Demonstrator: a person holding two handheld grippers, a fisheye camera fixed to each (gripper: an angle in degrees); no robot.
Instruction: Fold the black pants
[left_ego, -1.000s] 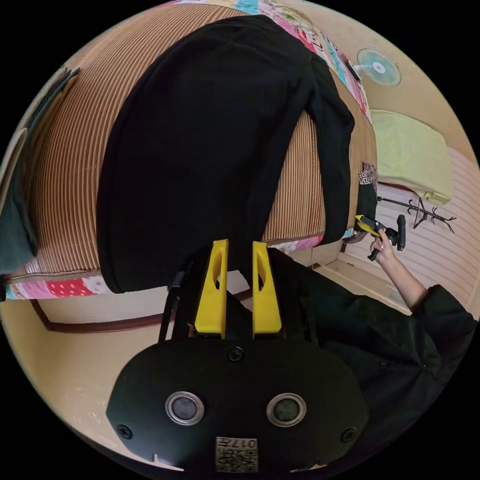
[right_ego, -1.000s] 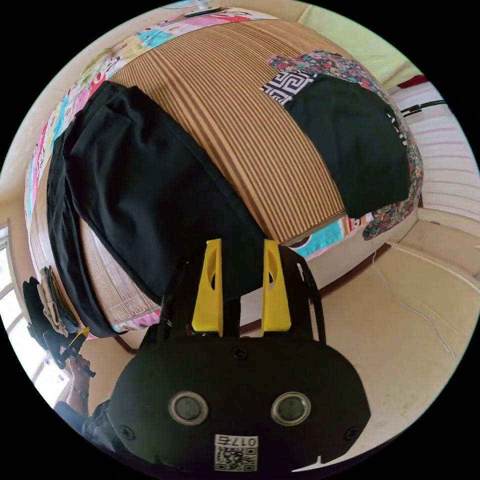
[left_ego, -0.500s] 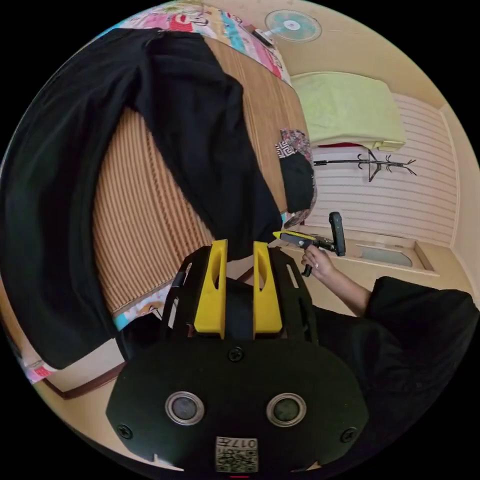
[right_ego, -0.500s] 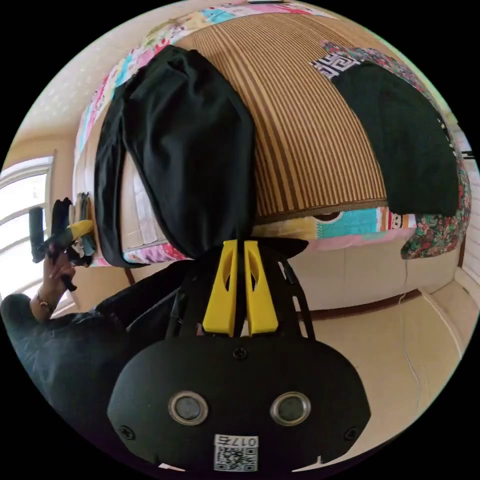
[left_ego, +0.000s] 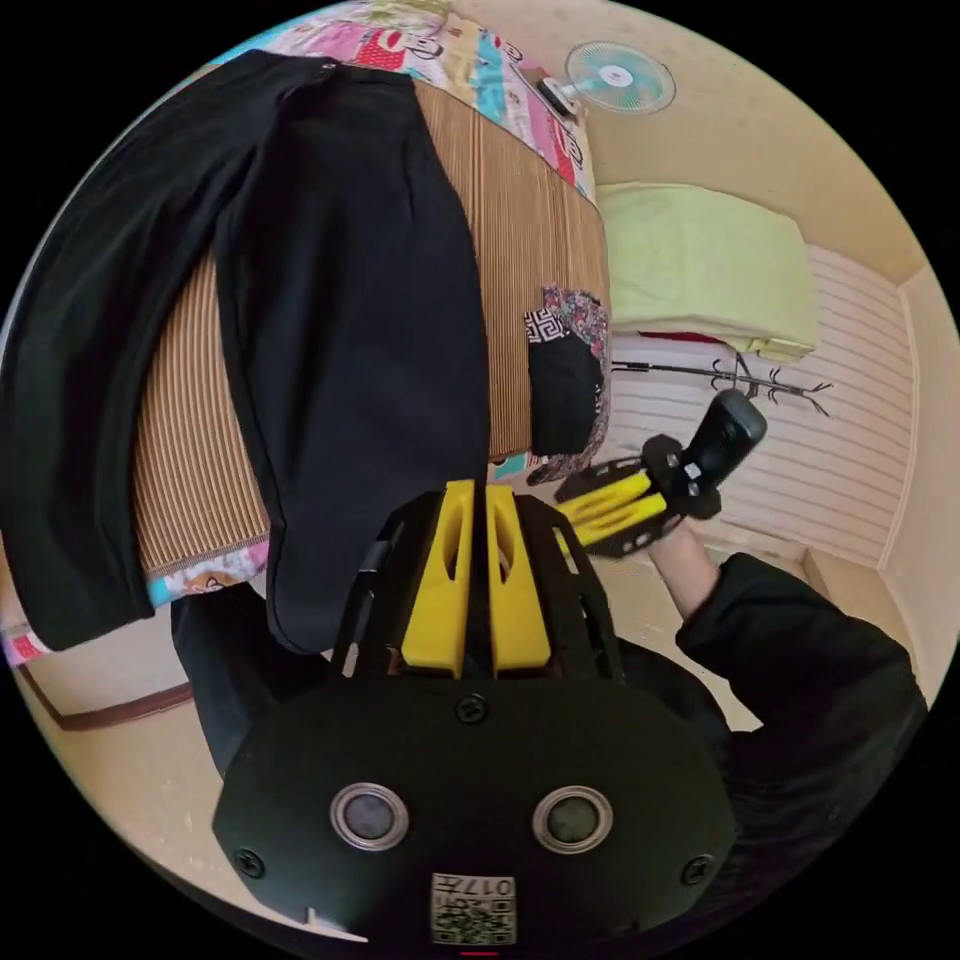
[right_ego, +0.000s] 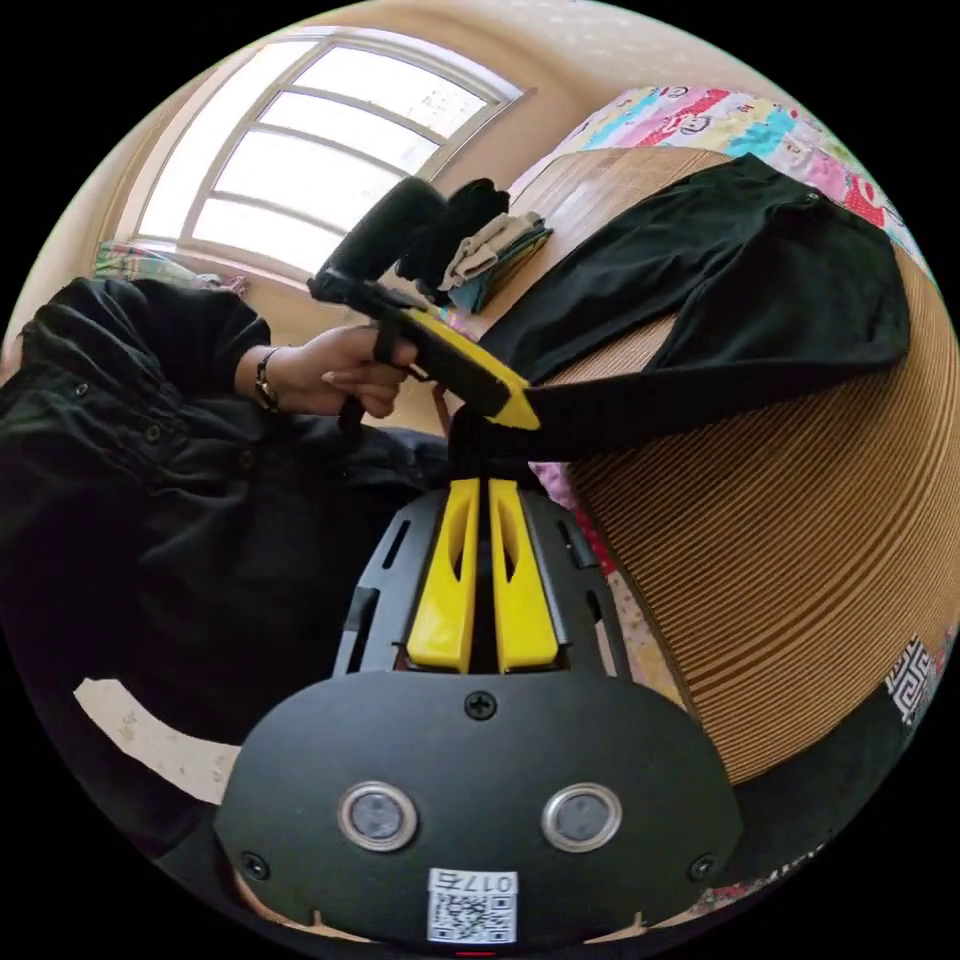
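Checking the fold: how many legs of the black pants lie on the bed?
2, both of the black pants: one leg lies along the striped mat's edge; the other leg lies mid-mat, its hem hanging off by the left tongs.

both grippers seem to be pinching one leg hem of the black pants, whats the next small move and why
Probably carry that hem across onto the other leg. Both the left gripper and the right gripper look shut on the black pants at one leg's end, off the bed edge, while the other leg lies apart, splayed.
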